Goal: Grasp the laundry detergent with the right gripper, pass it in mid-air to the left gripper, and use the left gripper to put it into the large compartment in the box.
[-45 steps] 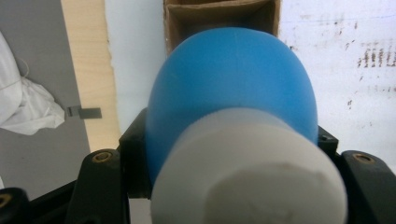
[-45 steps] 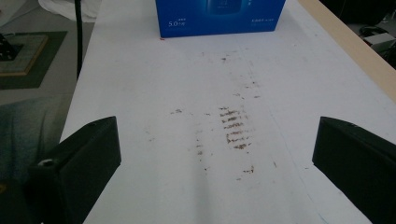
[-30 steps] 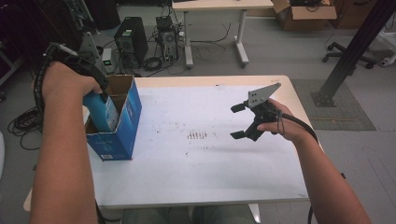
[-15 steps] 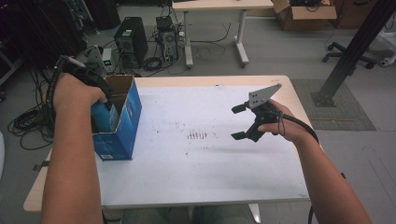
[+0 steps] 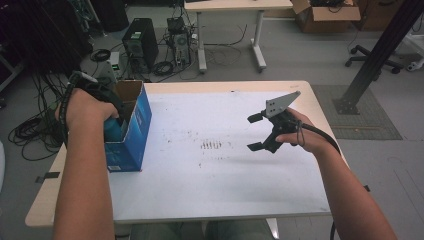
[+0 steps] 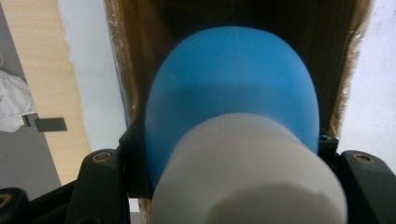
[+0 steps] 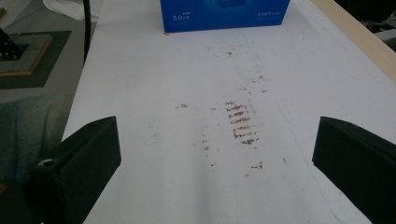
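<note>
A blue bottle [image 6: 233, 84] with a white cap [image 6: 247, 177] sits between the jaws of my left gripper [image 6: 229, 140], which is shut on it. The bottle hangs inside the open top of a blue cardboard box [image 5: 132, 135], with the box's brown inner walls [image 6: 135, 70] around it. In the high view a hand covers the left gripper [image 5: 107, 107] and a bit of the bottle [image 5: 112, 131] shows below it. My right gripper [image 5: 255, 132] hovers open over the white table sheet [image 5: 210, 190], empty, with the jaws [image 7: 217, 163] wide apart.
The box [image 7: 224, 14] stands at the table's left edge. Brown smudges [image 5: 212, 145] mark the sheet's middle. Beyond the table are computer towers [image 5: 137, 37], cables, another desk [image 5: 230, 7], a cardboard carton [image 5: 327, 12] and a black slanted post [image 5: 380, 50] at the right.
The left hand has gone down, carrying the blue bottle deeper into the box. The right gripper has stayed where it was.
</note>
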The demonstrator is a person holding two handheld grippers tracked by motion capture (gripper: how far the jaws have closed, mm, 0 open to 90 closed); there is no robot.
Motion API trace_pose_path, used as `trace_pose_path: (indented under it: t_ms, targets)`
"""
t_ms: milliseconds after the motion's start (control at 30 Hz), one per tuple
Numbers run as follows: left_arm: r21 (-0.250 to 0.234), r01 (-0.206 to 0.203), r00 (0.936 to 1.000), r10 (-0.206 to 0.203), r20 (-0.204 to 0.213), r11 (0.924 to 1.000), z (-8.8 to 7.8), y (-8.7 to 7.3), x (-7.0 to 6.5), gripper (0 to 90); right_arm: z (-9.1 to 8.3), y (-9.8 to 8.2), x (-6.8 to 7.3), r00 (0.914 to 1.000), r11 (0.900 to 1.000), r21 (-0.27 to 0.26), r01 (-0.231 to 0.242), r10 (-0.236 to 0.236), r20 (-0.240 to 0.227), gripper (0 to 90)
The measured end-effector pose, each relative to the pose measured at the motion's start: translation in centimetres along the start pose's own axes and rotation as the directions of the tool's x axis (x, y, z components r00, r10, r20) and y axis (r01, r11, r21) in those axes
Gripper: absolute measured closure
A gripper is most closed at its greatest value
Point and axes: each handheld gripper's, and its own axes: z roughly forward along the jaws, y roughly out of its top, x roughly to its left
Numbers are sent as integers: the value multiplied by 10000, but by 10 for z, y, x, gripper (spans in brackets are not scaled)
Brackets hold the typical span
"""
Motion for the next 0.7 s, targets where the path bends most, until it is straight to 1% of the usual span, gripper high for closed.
trace_pose_path:
  t_ms: [33, 300, 700]
  targets:
    - [-30, 41, 10000, -41, -2, 10000, 2, 0, 0, 382, 0, 0, 0, 10000, 10000, 4, -20, 20, 6, 13]
    - [111, -37, 10000, 37, -21, 9999, 15, 3, -1, 382, 2, -2, -1, 10000, 10000, 28, -48, 48, -16, 13]
    - [248, -66, 10000, 65, 37, 9997, 25, 3, 0, 382, 2, -3, -1, 10000, 10000, 12, -69, 69, -24, 13]
